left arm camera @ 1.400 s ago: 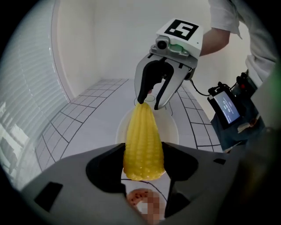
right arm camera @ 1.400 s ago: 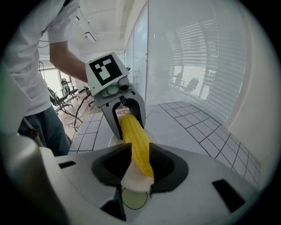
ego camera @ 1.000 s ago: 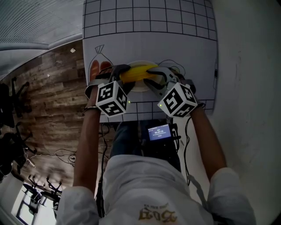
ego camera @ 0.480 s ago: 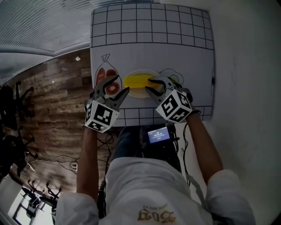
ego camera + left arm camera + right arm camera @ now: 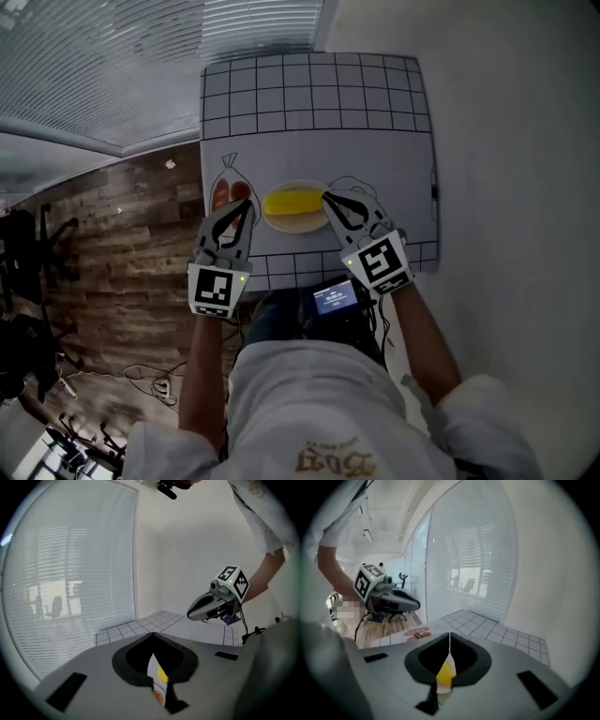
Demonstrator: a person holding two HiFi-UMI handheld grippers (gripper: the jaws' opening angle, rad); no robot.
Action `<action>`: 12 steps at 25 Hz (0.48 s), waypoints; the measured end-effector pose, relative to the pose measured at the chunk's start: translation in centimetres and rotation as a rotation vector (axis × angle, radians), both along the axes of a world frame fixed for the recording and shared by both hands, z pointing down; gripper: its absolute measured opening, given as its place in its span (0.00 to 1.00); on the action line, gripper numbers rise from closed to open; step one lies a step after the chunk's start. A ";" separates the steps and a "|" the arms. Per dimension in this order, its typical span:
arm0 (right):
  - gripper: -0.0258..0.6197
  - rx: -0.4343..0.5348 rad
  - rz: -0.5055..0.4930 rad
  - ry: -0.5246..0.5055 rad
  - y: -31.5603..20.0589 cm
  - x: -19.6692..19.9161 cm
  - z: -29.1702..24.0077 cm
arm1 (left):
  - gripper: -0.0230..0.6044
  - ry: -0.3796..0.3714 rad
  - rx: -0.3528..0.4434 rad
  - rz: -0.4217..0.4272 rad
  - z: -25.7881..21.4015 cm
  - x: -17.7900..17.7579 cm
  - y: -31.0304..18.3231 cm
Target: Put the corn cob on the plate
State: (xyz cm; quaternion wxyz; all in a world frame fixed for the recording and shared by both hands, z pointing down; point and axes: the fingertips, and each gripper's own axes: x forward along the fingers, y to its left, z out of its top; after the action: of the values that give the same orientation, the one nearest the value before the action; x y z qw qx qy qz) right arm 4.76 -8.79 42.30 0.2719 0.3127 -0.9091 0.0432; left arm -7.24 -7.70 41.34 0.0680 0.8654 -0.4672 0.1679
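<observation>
both grippers are closed up w/ nothing in them. left gripper and right gripper have each just been closing; in each gripper view the jaws meet tip to tip, w/ only a thin slit further back thru which a bit of yellow and the table mat shows. so empty on both sides, no grip on anything.

corn cob lies lengthwise across the plate, roughly centred, ends over the rim area left and right. plate sits on the gridded mat, mid-front, just beside a bag drawing printed on the mat's left. left gripper hangs near the cob's left end, over that drawing; right gripper near the right end. neither touches cob or plate as far as the head view shows.

judging by how it lies, the task looks done.

handling, if it needs another go: cob is prob stiff and light, round so it could roll on the plate. bumpy kernels should give the pads some bite, though a smooth plastic one would be slippery; can't tell which. best hold: across the middle, jaws square to its length, or one gripper at each end.
</observation>
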 end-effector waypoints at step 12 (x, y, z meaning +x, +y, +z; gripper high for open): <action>0.05 0.171 0.395 -0.191 -0.1 6.9 -9.4 | 0.05 0.183 0.186 -0.118 -10.1 0.1 0.2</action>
State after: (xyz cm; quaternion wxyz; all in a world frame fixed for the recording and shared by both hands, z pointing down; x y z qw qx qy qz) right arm 11.64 -8.93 32.88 0.1436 0.5009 -0.8522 0.0476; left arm -7.19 -7.50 31.25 0.0398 0.8506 -0.5227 0.0399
